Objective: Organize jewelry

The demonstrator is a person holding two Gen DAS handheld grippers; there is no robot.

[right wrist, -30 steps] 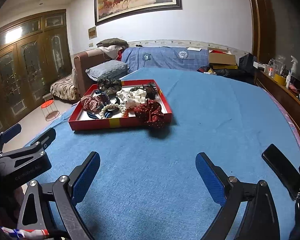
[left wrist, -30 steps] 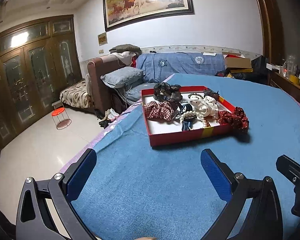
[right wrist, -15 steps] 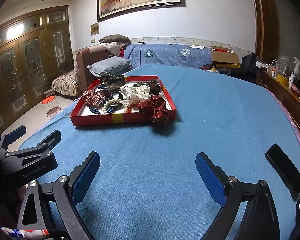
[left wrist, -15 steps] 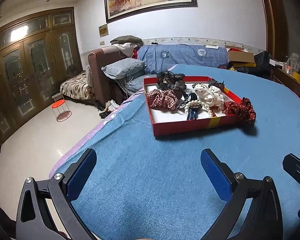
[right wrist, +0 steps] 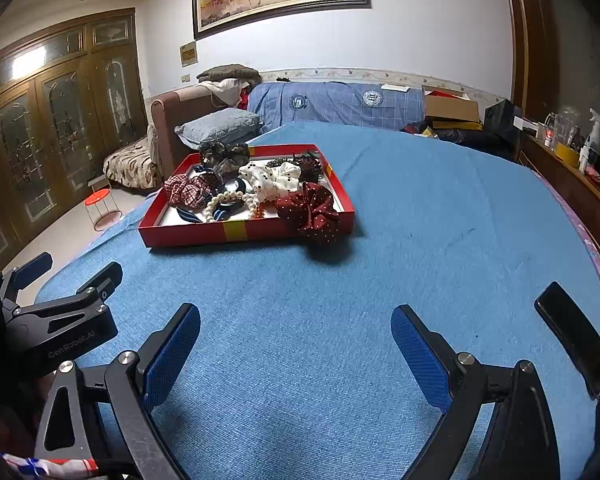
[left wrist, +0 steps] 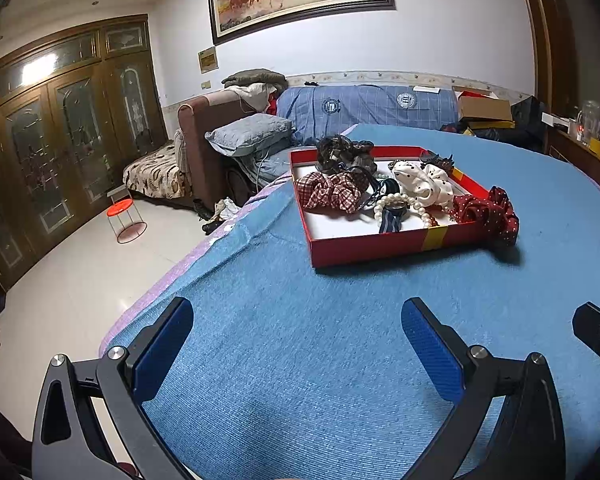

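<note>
While red scrunchie (right wrist: 310,212) drapes over tray (right wrist: 188,236) rim w/ beads (right wrist: 224,202) inside, hover over desk (right wrist: 320,340): L gripper (left wrist: 296,344) & R gripper (right wrist: 296,350), both wide, empty.

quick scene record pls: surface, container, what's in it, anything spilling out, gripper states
surface: blue woven cloth
container: shallow red cardboard tray with a yellow band
contents: red plaid scrunchie, cream dotted scrunchie, white pearl bead strand, dark mottled scrunchie
spilling: dark red dotted scrunchie draped over the tray's near right rim
left gripper: open, empty
right gripper: open, empty
</note>
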